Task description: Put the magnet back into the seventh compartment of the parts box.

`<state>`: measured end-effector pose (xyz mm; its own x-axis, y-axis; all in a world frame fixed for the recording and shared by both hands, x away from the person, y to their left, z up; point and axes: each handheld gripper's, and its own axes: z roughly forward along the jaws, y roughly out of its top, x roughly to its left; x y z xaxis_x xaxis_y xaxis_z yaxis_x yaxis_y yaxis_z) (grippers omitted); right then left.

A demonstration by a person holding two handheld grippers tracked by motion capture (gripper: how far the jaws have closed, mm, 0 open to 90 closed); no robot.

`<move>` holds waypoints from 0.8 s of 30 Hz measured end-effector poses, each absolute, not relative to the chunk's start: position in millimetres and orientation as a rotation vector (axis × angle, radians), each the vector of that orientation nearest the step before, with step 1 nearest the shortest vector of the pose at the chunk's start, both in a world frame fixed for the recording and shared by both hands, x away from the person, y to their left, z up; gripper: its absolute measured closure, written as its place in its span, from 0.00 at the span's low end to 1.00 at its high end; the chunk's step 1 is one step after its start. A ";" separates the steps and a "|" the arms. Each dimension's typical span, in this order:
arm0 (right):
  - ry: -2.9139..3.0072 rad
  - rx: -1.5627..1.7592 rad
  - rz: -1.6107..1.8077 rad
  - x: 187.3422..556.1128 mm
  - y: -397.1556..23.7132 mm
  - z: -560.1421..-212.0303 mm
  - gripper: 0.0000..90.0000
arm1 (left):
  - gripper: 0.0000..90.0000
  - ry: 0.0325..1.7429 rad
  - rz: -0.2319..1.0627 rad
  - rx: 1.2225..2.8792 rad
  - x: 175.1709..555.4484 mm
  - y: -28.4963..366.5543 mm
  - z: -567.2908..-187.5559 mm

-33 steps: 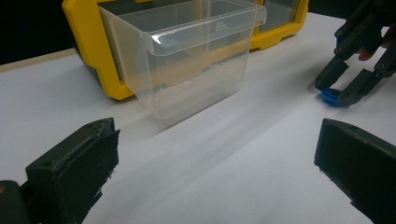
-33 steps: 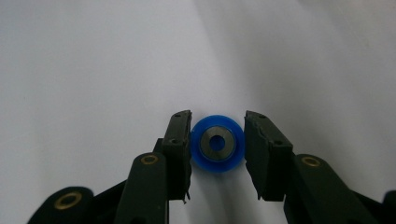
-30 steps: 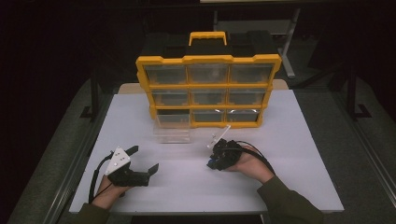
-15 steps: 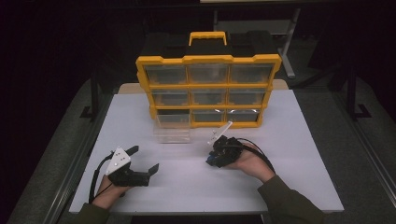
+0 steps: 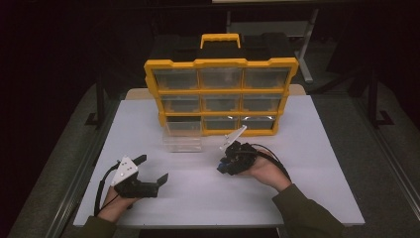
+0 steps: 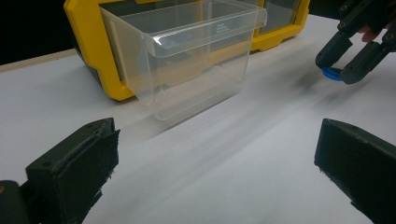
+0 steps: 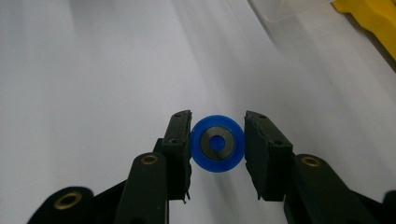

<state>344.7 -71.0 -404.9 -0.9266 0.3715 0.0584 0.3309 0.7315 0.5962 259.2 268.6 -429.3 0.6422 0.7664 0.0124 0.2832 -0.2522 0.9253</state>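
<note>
A small blue disc with a metal centre [image 7: 217,143] sits between the jaws of my right gripper [image 7: 217,145], which is shut on it by its rim. From the high view, that right gripper [image 5: 224,166] is held low over the white table [image 5: 198,198], right of the middle. The left gripper view shows it at top right, right gripper [image 6: 337,65] with the blue disc [image 6: 330,73]. A clear plastic drawer [image 5: 183,139] [image 6: 187,60] stands pulled out in front of the yellow organizer [image 5: 220,64]. My left gripper [image 5: 152,167] [image 6: 215,163] rests open at front left, nothing between its jaws.
The yellow organizer [image 6: 88,46] with several clear drawers stands upright at the back middle of the table. The table's front edge [image 5: 213,224] runs just ahead of both forearms. Dark floor and metal frames surround the table.
</note>
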 end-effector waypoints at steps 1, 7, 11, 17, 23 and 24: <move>2.863 0.583 0.968 345.1 -70.6 -403.9 0.69 | 0.00 0.839 0.582 1.822 259.2 268.8 -429.2; 2.864 0.581 0.990 348.1 -66.0 -396.7 0.69 | 0.00 0.835 0.586 1.817 259.3 269.3 -428.9; 2.867 0.593 0.985 348.6 -63.8 -392.9 0.69 | 0.00 0.834 0.586 1.816 259.2 269.3 -428.7; 2.857 0.604 0.991 351.5 -63.6 -385.0 0.69 | 0.00 0.831 0.586 1.812 259.1 269.2 -428.6; 2.845 0.604 1.015 355.8 -64.4 -380.8 0.69 | 0.00 0.829 0.590 1.820 259.0 269.2 -428.5; 2.845 0.614 1.012 356.1 -64.1 -379.6 0.69 | 0.00 0.829 0.589 1.820 259.0 269.2 -428.4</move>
<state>356.1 -64.1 -379.6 -0.9189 0.3873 0.0749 0.3476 0.7051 0.6181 259.0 269.2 -428.4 0.6451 0.7638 0.0218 0.2713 -0.2557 0.9279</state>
